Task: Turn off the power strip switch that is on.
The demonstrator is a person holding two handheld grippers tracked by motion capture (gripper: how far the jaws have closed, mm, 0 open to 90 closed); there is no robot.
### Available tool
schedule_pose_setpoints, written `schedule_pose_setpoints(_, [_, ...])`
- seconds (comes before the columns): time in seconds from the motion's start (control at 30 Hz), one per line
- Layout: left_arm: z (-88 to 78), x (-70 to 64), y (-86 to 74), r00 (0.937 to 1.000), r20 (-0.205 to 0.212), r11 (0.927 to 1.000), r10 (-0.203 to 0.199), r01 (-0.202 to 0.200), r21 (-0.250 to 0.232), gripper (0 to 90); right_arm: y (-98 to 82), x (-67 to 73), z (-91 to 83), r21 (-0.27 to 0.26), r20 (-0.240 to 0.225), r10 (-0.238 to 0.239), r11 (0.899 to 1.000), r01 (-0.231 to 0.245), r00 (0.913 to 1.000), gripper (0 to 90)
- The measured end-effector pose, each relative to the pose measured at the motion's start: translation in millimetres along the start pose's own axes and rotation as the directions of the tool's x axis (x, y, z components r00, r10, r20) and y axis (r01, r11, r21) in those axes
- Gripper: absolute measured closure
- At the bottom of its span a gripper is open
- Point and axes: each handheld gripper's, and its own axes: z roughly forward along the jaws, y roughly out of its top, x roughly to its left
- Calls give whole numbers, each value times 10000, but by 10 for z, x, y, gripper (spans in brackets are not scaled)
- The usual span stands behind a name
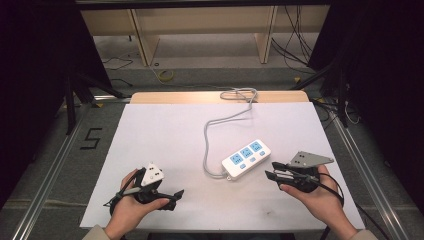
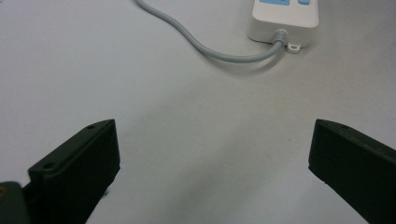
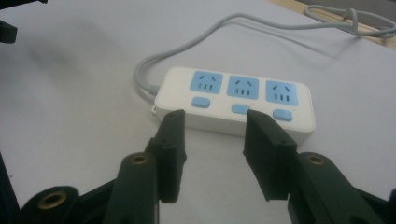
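Gaping wide, left gripper (image 2: 212, 154) holds nothing; right gripper (image 3: 212, 126) jaws part-open, empty, near power strip (image 3: 233, 100).

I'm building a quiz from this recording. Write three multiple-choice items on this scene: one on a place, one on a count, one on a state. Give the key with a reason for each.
1. Where does the power strip lie on the table?
A. nearer the right gripper
B. nearer the left gripper
C. at the far left corner

2. How many blue sockets does the power strip have?
A. two
B. three
C. five

3. How does the left gripper stand?
A. shut on the cord
B. shut on nothing
C. open, holding nothing

Key:
1. A, in the high view the strip lies just beside the right gripper.
2. B, the right gripper view shows three blue sockets in a row.
3. C, the left gripper view shows its jaws wide apart over bare table, the cord farther off.
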Motion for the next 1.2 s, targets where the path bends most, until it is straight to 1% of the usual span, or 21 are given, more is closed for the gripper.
schedule_pose_setpoints(0.03, [1, -1, 0, 10000, 10, 10000, -5, 5, -1, 15, 0, 0, 0, 0, 0, 0, 10000, 0, 10000, 607])
schedule_pose_setpoints(0.1, [2, 0, 1, 10000, 17, 10000, 5, -5, -2, 17, 42, -5, 29, 86, 36, -48, 10000, 47, 10000, 661])
schedule_pose_setpoints(0.13, [2, 0, 1, 10000, 18, 10000, 13, -13, -1, 18, 85, -12, 57, 199, 112, -69, 9998, 67, 9999, 737])
schedule_pose_setpoints(0.17, [2, 1, 1, 10000, 12, 10000, 19, -19, 7, 18, 85, -12, 57, 199, 112, -69, 9998, 67, 9999, 737])
schedule_pose_setpoints(0.3, [1, 5, 0, 10000, -14, 10000, -35, 35, -24, 22, 191, -33, 112, 448, 370, -39, 9990, 22, 9993, 900])
schedule_pose_setpoints(0.4, [1, 8, 1, 10000, -20, 10000, -43, 43, -11, 23, 229, -46, 127, 528, 408, -5, 9986, -17, 9992, 900])
schedule_pose_setpoints(0.43, [1, 8, 1, 10000, -20, 10000, -42, 42, -15, 25, 261, -53, 140, 640, 430, 100, 9979, -128, 9990, 900])
schedule_pose_setpoints(0.8, [3, 11, 3, 10000, -36, 10000, -69, 68, -24, 32, 364, -115, 195, 1001, 493, 430, 9938, -478, 9979, 900])
schedule_pose_setpoints(1.2, [4, 10, 3, 10000, -42, 10000, -69, 69, -24, 36, 470, -129, 285, 1415, 369, 485, 9885, -532, 9981, 900])
